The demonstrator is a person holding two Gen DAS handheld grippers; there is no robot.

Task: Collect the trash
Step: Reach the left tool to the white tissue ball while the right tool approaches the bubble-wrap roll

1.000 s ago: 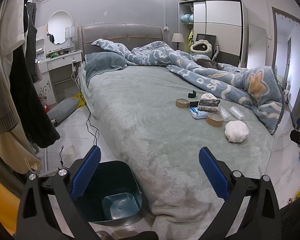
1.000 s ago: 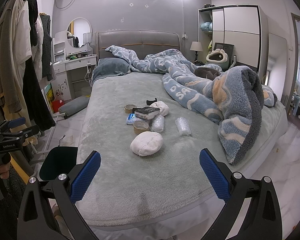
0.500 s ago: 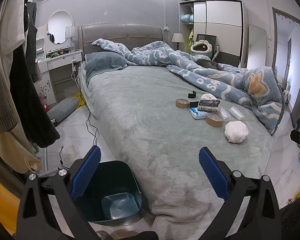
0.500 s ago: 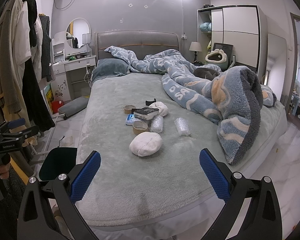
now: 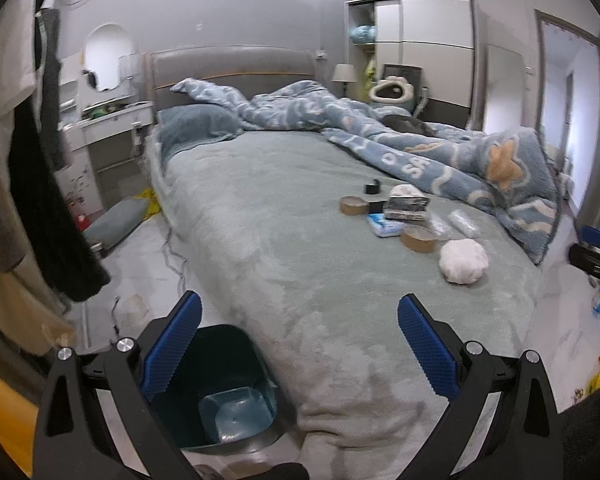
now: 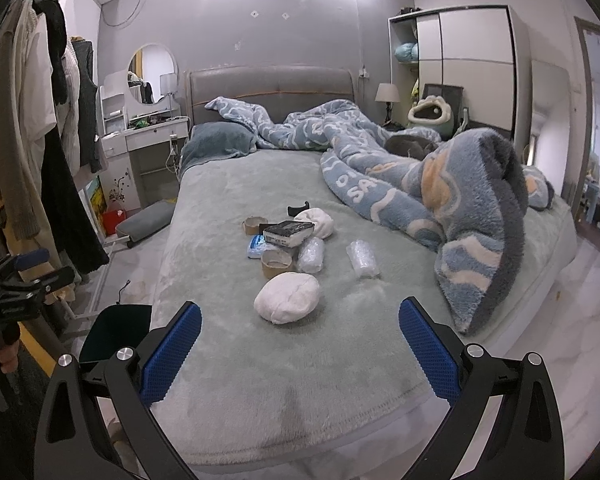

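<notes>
A cluster of trash lies on the green bed: a white crumpled wad [image 6: 287, 298] [image 5: 463, 261], two brown tape rolls [image 6: 276, 263] [image 6: 255, 224], a dark box [image 6: 289, 233], a blue packet [image 6: 256, 248] and two clear plastic wraps [image 6: 363, 259] [image 6: 311, 255]. A dark teal bin [image 5: 224, 388] stands on the floor at the bed's near left corner; it also shows in the right wrist view [image 6: 114, 328]. My left gripper [image 5: 299, 346] is open and empty above the bin and bed corner. My right gripper [image 6: 300, 350] is open and empty, just short of the wad.
A blue patterned duvet [image 6: 440, 184] is heaped on the bed's right side, with a pillow [image 6: 220, 142] at the head. Clothes [image 6: 40, 140] hang at the left. A dressing table [image 6: 148, 136], a floor cushion [image 6: 148, 218] and a wardrobe [image 6: 464, 68] stand around.
My right gripper has moved a little closer to the trash cluster. My left gripper's view has shifted slightly; the frame is a bit blurred.
</notes>
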